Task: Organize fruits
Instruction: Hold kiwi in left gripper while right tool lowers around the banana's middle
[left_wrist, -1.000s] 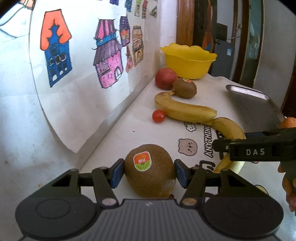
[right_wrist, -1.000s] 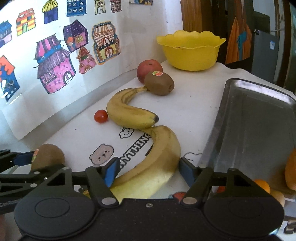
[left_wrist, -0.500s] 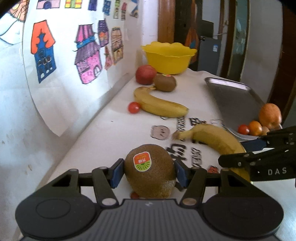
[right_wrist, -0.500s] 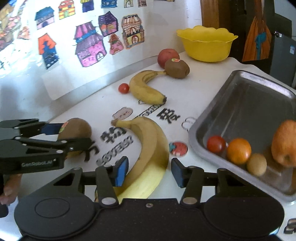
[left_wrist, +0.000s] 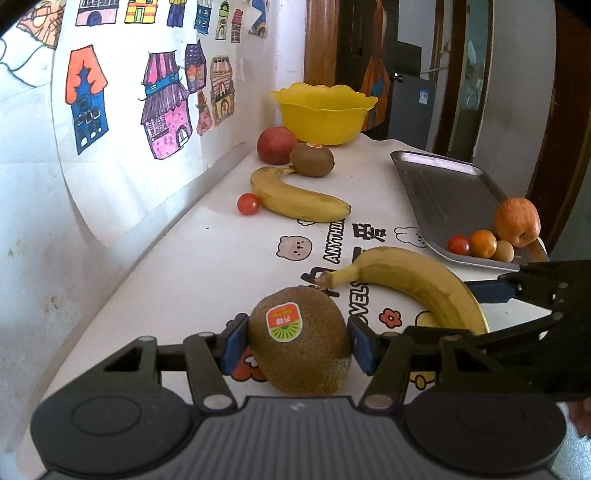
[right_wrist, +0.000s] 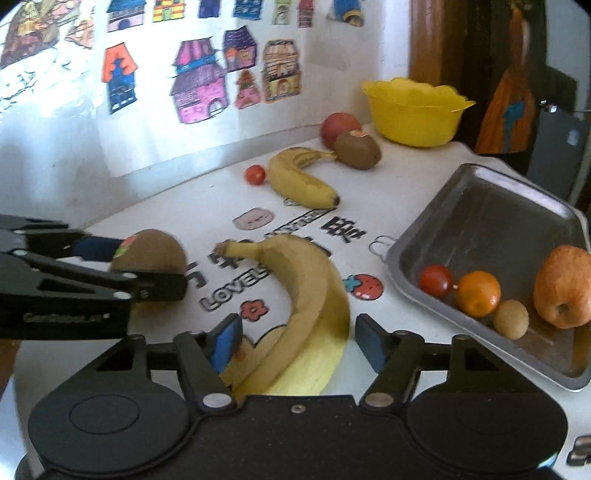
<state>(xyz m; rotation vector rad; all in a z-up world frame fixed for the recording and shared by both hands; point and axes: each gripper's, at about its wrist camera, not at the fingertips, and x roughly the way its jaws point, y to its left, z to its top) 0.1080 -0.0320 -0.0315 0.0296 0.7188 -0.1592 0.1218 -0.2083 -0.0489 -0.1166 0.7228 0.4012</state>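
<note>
My left gripper (left_wrist: 297, 341) is shut on a brown kiwi (left_wrist: 300, 345) with a sticker and holds it above the table; it also shows in the right wrist view (right_wrist: 149, 253). My right gripper (right_wrist: 297, 341) stands around a banana (right_wrist: 314, 295) with gaps between its blue pads and the fruit; the banana looks lifted off the table. That banana shows in the left wrist view (left_wrist: 413, 282). A metal tray (right_wrist: 491, 218) at the right holds an apple (right_wrist: 563, 286), an orange (right_wrist: 478, 293), a cherry tomato (right_wrist: 436, 280) and a small kiwi (right_wrist: 511, 319).
Further back on the table lie a second banana (left_wrist: 295, 197), a cherry tomato (left_wrist: 248, 204), another kiwi (left_wrist: 312, 158), a red apple (left_wrist: 277, 144) and a yellow bowl (left_wrist: 323, 112). A wall with house drawings (left_wrist: 162, 107) runs along the left.
Both grippers have pulled back and risen with the kiwi and the banana. The tray's fruit came into view. The right jaws narrowed around the banana earlier, then widened a little.
</note>
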